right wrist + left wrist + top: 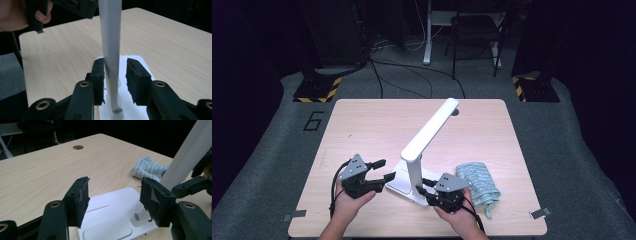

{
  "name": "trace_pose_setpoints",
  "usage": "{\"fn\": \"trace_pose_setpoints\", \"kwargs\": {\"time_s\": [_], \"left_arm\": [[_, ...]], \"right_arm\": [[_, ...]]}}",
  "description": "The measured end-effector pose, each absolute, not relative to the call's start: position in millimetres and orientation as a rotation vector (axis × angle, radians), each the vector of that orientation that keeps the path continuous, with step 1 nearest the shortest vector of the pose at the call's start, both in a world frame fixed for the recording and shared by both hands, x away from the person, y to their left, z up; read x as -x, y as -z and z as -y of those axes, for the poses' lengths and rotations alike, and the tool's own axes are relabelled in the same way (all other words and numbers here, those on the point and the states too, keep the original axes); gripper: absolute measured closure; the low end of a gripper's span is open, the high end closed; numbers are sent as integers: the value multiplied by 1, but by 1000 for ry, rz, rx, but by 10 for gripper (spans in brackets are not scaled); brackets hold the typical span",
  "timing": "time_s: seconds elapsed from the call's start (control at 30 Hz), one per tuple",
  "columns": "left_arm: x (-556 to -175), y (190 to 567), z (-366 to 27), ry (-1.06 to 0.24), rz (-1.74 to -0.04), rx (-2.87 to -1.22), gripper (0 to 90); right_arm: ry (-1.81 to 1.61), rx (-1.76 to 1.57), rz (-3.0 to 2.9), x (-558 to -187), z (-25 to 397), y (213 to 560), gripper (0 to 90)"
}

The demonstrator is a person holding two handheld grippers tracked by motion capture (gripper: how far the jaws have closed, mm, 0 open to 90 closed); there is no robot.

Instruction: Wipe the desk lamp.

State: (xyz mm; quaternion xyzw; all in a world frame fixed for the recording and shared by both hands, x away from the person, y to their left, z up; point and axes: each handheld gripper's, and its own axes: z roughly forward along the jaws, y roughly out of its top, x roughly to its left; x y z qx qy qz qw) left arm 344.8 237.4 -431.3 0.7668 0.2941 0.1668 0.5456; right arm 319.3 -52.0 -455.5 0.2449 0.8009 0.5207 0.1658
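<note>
I am holding my right gripper (115, 75) around the upright post of a white desk lamp (416, 170); its jaws are straddling the post, one touching, one with a small gap. My left gripper (384, 170) is spread wide above the lamp's base. A folded blue-grey cloth (479, 181) is lying just beside the lamp on the wooden table (362, 125).

Lamp post (416, 172) and slanting lamp arm (430, 129) mid-table, cloth (478, 181) at right; open wood elsewhere.

A crumpled pale-blue cloth (479, 181) (knit-looking) lies on the wooden table (362, 130) — chair (474, 30) beyond.
</note>
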Motion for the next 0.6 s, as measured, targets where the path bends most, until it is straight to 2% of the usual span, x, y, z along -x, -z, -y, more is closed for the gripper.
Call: {"fn": "trace_pose_setpoints", "kwargs": {"time_s": [0.23, 0.33, 0.43, 0.6], "left_arm": [[-346, 431, -218, -326, -625, -1845, 443], [-346, 429, -210, -290, -585, -1853, 489], [-344, 425, -201, -234, -500, -1858, 500], [-347, 426, -187, -188, -466, -1869, 504]], "right_arm": [[-1456, -806, -2231, -318, 72, 465, 694], [-1471, -867, -2199, -319, 80, 465, 691], [-1477, -883, -2183, -317, 88, 465, 669], [-1494, -930, -2177, -311, 99, 466, 638]]}}
